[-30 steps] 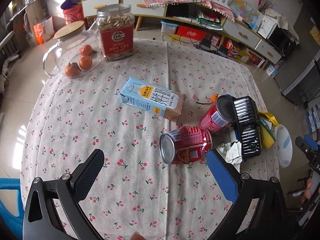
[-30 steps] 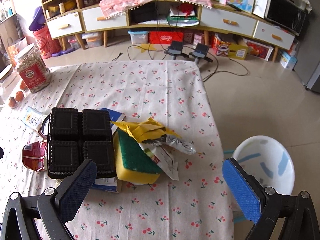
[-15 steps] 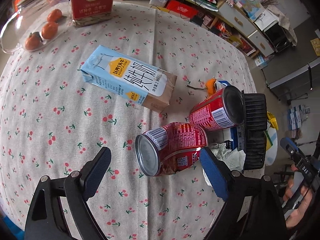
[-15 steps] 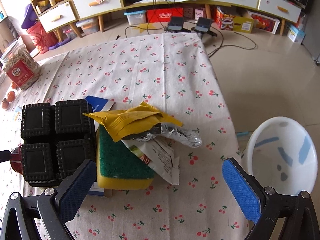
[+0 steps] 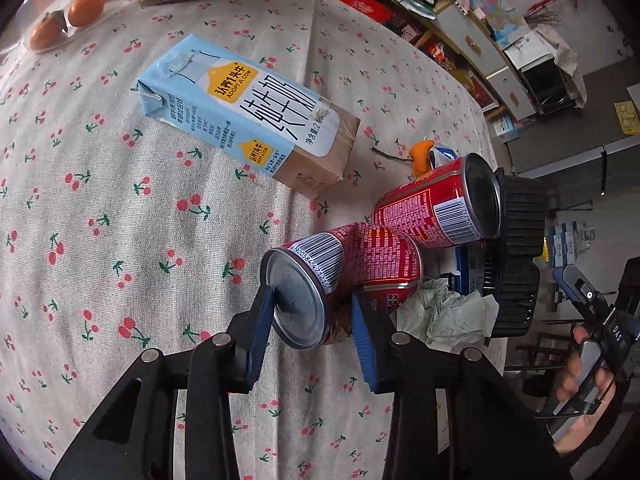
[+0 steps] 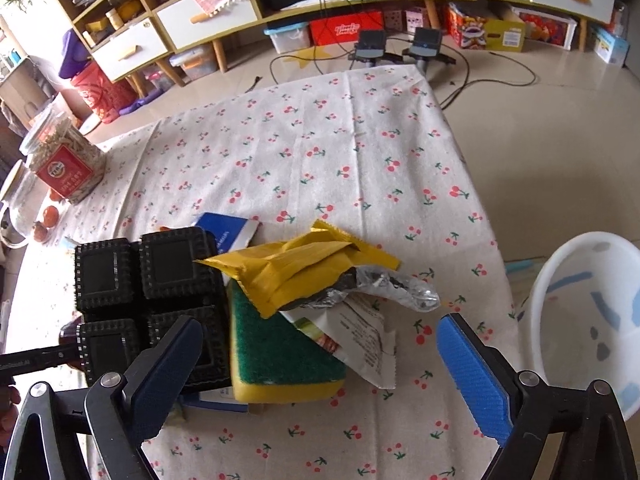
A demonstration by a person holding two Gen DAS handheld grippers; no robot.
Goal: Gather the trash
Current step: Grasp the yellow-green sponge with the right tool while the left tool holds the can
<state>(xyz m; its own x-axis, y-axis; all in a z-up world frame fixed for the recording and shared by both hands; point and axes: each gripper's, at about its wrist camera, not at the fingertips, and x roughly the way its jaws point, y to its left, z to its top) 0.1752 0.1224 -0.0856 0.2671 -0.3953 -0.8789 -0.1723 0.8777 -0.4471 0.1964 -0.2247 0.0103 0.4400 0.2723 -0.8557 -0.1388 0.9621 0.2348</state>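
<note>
Left gripper (image 5: 314, 322) just closing, clamps crushed can (image 5: 344, 280) (red).

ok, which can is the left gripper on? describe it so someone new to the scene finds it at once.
On the cherry-print tablecloth, look just below the blue milk carton, where two red cans lie on their sides. It is the dented can nearer the camera, between the left gripper pads, which have just been closing; the other red can is undented, against the black tray.
</note>
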